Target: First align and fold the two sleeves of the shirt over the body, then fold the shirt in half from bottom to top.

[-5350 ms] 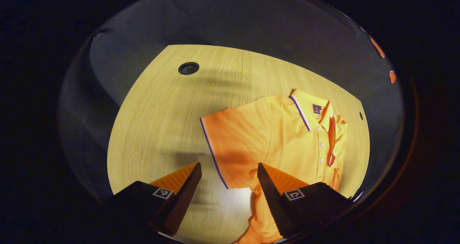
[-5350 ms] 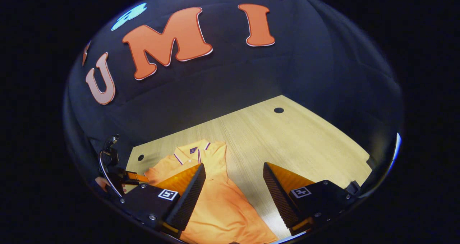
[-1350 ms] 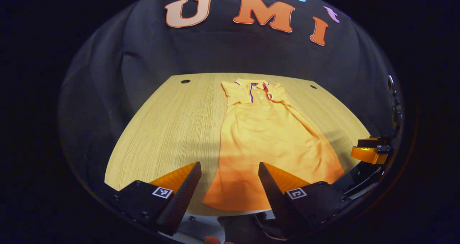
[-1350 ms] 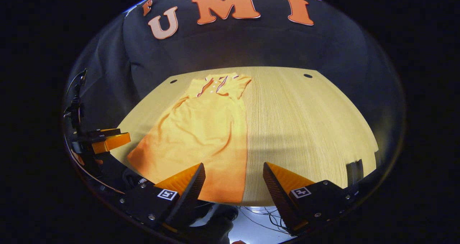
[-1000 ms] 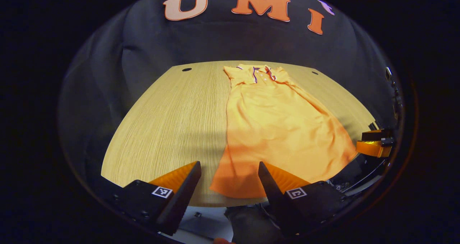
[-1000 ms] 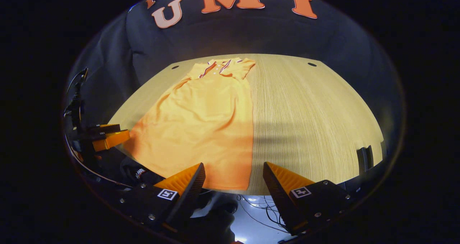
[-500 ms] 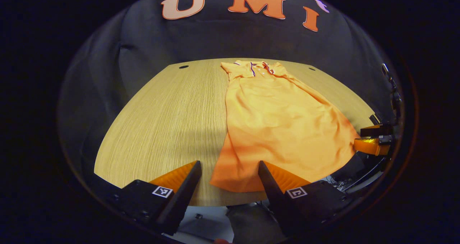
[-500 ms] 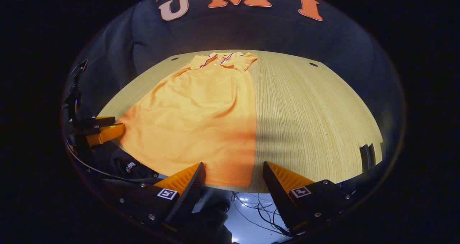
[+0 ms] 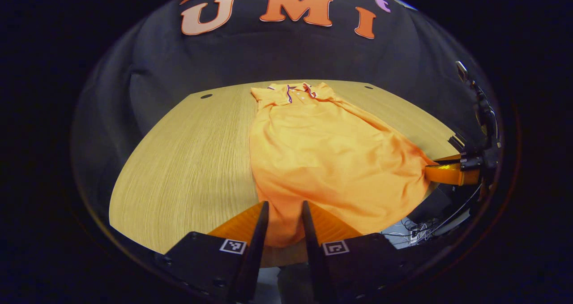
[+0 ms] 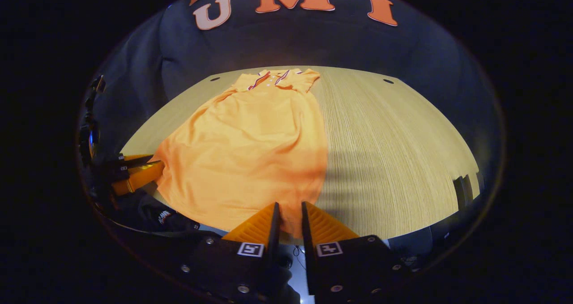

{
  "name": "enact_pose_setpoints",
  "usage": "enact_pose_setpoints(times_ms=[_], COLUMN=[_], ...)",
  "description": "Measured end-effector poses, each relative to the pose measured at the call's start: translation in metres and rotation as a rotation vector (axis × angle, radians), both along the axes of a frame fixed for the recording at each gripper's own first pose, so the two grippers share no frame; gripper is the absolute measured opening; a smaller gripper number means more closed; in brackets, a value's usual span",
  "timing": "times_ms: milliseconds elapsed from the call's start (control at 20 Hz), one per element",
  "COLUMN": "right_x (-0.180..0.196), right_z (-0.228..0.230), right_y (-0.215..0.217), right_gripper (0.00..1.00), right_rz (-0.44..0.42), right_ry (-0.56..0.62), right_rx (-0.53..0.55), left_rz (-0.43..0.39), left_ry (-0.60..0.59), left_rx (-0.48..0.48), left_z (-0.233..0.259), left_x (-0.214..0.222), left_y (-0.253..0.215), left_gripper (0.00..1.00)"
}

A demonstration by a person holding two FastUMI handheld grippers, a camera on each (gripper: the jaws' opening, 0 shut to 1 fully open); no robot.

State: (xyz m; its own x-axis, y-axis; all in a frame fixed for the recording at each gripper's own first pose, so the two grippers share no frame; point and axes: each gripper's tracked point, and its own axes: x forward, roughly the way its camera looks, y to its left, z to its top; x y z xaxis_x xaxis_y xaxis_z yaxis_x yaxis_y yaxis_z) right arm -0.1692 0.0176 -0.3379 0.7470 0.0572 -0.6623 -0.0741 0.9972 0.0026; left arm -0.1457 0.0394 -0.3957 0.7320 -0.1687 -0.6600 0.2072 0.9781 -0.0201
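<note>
An orange polo shirt [image 9: 331, 147] lies flat along the wooden table [image 9: 179, 152], collar [image 9: 291, 91] at the far end. Both sleeves are tucked in, so its outline is long and narrow. My left gripper [image 9: 284, 205] is shut on the near hem at the shirt's left corner. In the right gripper view the same shirt [image 10: 250, 138] runs away from me, and my right gripper [image 10: 290, 205] is shut on the hem's right corner. Each view also catches the other gripper at the hem's opposite corner: the right gripper [image 9: 452, 173] and the left gripper [image 10: 134, 174].
Bare wood [image 10: 394, 138] stretches to the right of the shirt. Small round holes [image 9: 206, 96] [image 10: 388, 81] sit near the table's far corners. A dark clamp [image 10: 461, 186] grips the right edge. Cables [image 9: 421, 234] hang below the front edge.
Both grippers moved from the shirt's upper part to its near hem. In the last half second both closed on the hem corners.
</note>
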Motion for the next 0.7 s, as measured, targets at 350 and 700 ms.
enact_pose_setpoints(times_ms=[350, 700], right_x=[0.001, 0.001], right_z=[0.001, 0.001], right_y=[0.001, 0.006], right_gripper=[0.17, 0.17], right_rz=[-0.005, 0.007], right_ry=[0.058, 0.086], right_rx=[-0.013, 0.032], left_rz=[0.020, 0.035], left_ry=[0.039, 0.069], left_rx=[-0.001, -0.014], left_z=[-0.001, -0.001], left_x=[0.008, 0.008], left_y=[-0.001, -0.001], left_gripper=[0.08, 0.08])
